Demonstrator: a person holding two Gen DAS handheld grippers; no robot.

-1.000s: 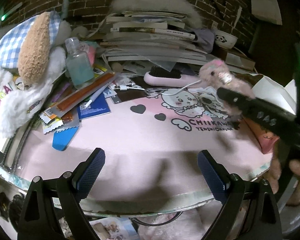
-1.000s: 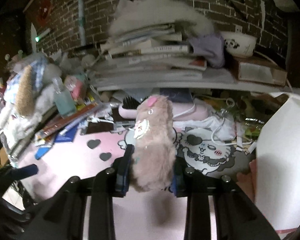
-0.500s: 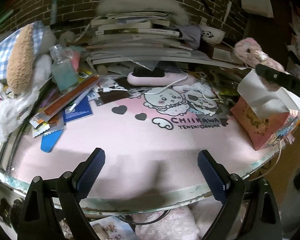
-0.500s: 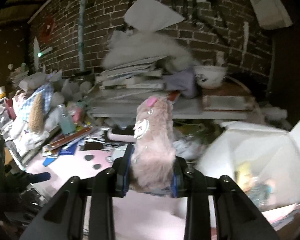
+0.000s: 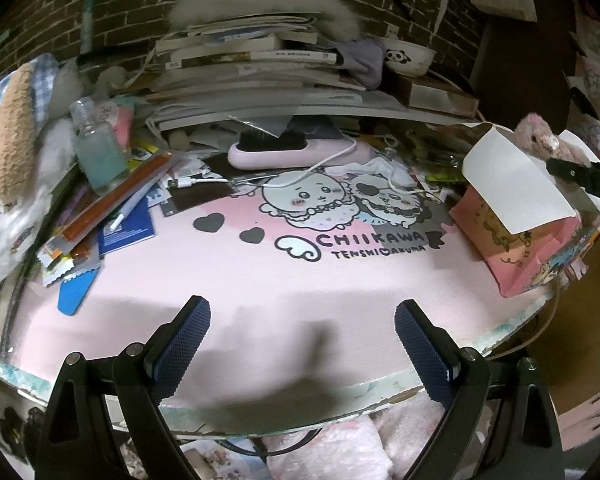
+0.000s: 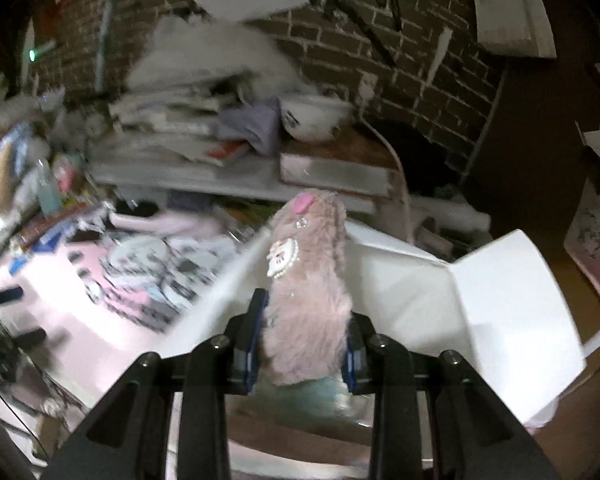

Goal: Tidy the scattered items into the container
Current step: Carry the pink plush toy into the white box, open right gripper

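Observation:
My right gripper [image 6: 302, 330] is shut on a fluffy pink plush toy [image 6: 312, 288] with a small white face charm. It hangs over the open top of a pink cartoon box [image 6: 496, 280] with white flaps. In the left wrist view the same plush toy [image 5: 548, 144] shows at the far right above the pink box [image 5: 516, 236], and a black finger of the right gripper crosses in front of it. My left gripper [image 5: 302, 336] stands open over the front of the pink Chiikawa mat [image 5: 228, 280], nothing between its blue pads.
Left of the mat lie a clear bottle [image 5: 98, 156], orange snack packets [image 5: 112, 200], a blue booklet [image 5: 126, 228] and a beige plush [image 5: 10, 140]. A pink hairbrush [image 5: 288, 150] with a white cable sits at the back under stacked books [image 5: 252, 64]. A panda bowl [image 5: 408, 58] stands back right.
My right gripper has carried the plush toy up and to the right, from over the mat to above the pink box. The left gripper has drifted slightly and stays open.

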